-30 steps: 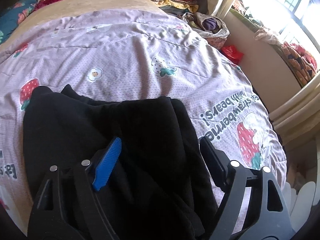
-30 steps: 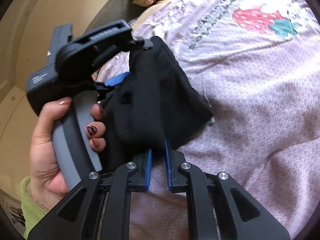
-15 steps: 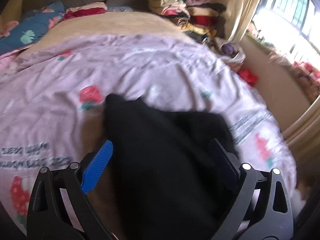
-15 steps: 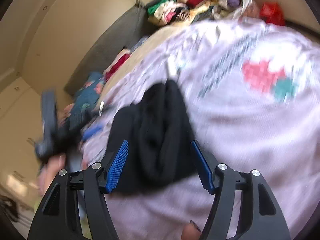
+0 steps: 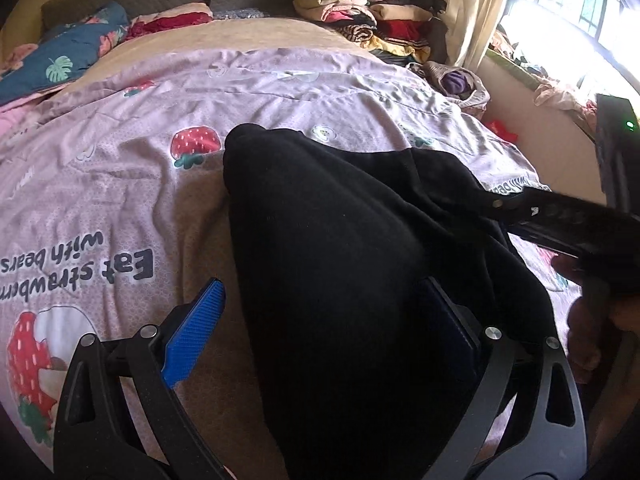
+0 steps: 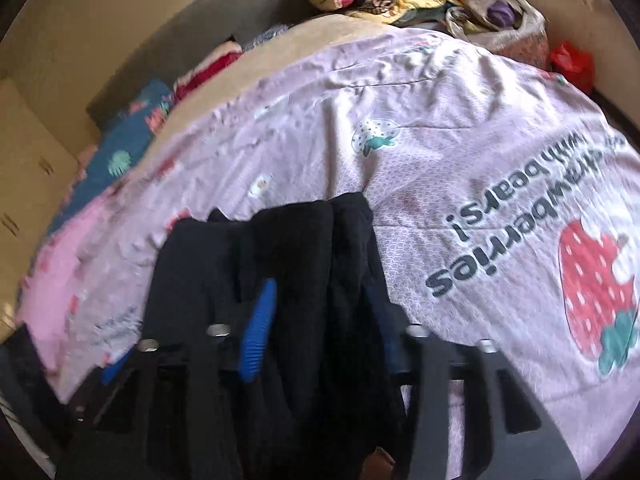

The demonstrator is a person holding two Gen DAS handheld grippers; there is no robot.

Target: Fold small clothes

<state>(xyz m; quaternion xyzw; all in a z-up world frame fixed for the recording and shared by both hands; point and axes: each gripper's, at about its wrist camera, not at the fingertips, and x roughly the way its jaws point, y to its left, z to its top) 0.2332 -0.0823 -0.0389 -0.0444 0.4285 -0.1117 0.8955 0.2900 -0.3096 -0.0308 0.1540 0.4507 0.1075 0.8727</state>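
Observation:
A black garment lies bunched and partly folded on the pink strawberry-print bedspread. My left gripper is open, its blue-padded fingers standing either side of the garment's near end. My right gripper is open over the same garment, with folds of black cloth between its fingers; the right finger is partly hidden by cloth. In the left wrist view the right gripper's black body reaches in from the right and touches the garment's right edge.
Stacks of folded clothes sit at the far end of the bed. A blue leaf-print pillow lies at the far left. A bag of clothes and a red item lie by the curtain and window at the right.
My right gripper has opened and swung over the garment. My left gripper has pulled back and turned left, so the garment now lies between its open fingers.

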